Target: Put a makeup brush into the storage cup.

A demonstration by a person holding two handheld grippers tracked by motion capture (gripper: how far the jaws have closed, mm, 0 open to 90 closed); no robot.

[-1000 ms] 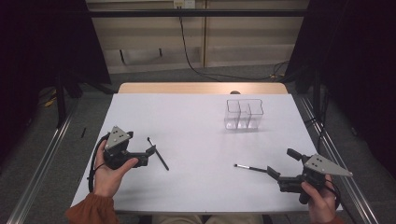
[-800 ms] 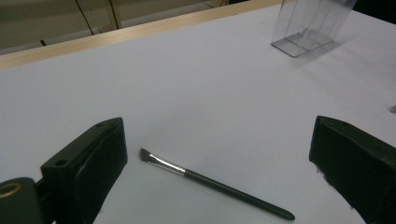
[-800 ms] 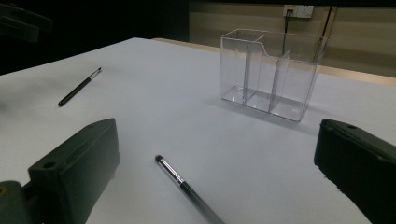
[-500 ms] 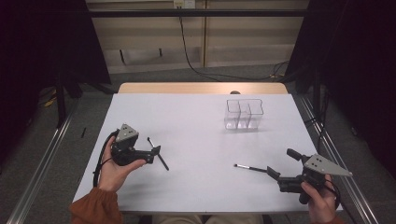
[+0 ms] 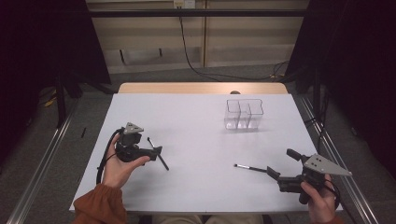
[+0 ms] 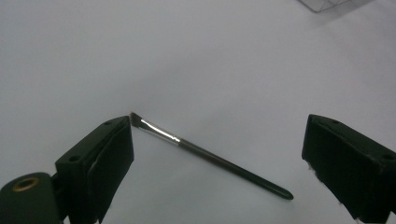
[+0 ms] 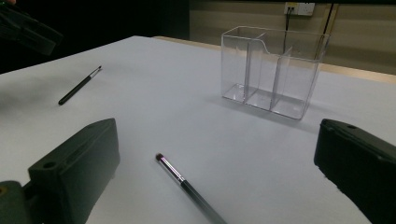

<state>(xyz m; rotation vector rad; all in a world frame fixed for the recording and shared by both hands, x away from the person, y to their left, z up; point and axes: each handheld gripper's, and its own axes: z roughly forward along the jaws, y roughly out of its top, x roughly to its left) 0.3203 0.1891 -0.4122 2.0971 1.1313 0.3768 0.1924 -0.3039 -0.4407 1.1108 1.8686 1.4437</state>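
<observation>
A thin dark brush lies on the white table at the left, its bristle tip pointing away from me. My left gripper hovers at it; in the left gripper view the brush lies slantwise between the wide jaws of this gripper, untouched. Those jaws have just been closing a little and stand open. A second brush lies at the right, just ahead of my right gripper. That gripper is open, with the brush on the table between its jaws.
A clear plastic organizer with several compartments stands empty at the back right of the table, seen closer as the organizer in the right gripper view. Metal rails run along both table sides. A cable hangs on the far wall.
My left hand has shifted a little to the right, bringing its gripper's jaws up to the left brush. The right gripper and both brushes have stayed where they were.
</observation>
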